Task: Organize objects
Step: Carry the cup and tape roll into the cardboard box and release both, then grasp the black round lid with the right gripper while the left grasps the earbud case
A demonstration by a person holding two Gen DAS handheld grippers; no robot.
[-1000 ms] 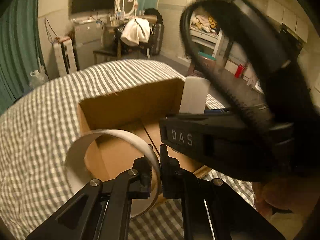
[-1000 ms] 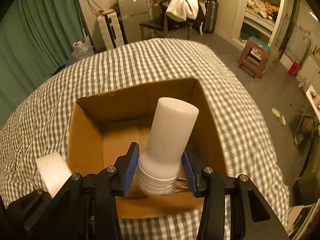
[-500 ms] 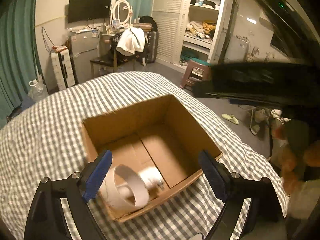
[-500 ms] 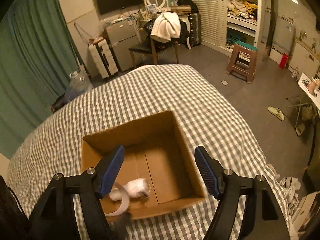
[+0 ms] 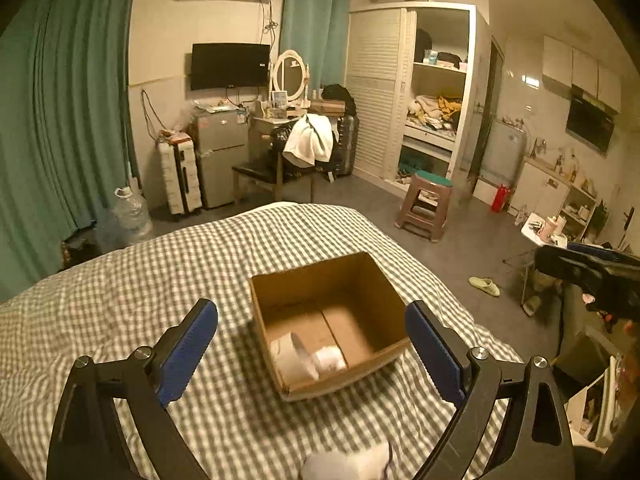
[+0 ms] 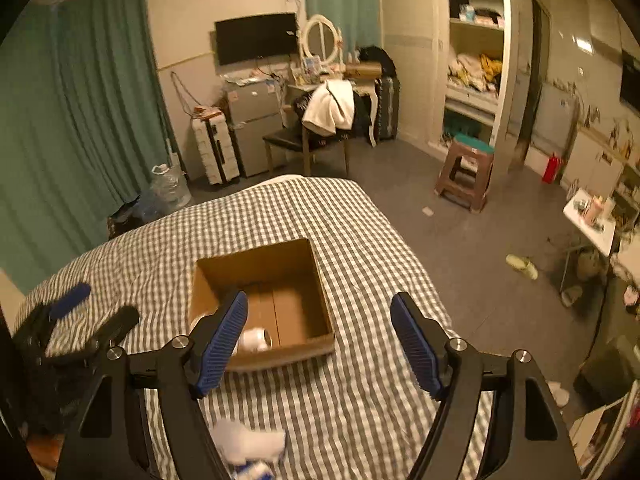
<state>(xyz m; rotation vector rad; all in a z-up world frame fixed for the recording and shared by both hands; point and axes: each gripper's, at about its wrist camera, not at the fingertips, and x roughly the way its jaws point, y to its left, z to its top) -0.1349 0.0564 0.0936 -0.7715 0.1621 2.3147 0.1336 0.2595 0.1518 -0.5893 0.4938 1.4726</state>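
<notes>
Nearest to us, just under and behind the fingertips of our right gripper (image 6: 318, 340), lies a crumpled white item (image 6: 248, 442) on the checked bedcover (image 6: 360, 400), with a smaller blue-and-white piece (image 6: 256, 472) touching its near side; the left wrist view catches what we judge is the same soft white thing (image 5: 348, 462) at the very bottom, below our left gripper (image 5: 312, 350). Both grippers hold nothing: the left jaws stand wide apart and are opening, the right jaws are apart and opening too, with only air between the pads. Just ahead of both sits the open cardboard box (image 5: 384, 280), and in its near corner rest a roll of white tape (image 5: 290, 354) and a white bottle (image 5: 330, 358) lying on its side, touching each other. So our judgement is that the step in hand is fetching the next loose thing, and the white item below us is the likely candidate. To do it well we should tip one gripper steeply down, keep the jaws wide until they straddle the soft bundle, and close on its bulk, not on a loose edge, since it may sag or catch the bedcover. The other gripper should stay clear to the side. Beyond the box the bedcover runs bare to the bed's far edge.
</notes>
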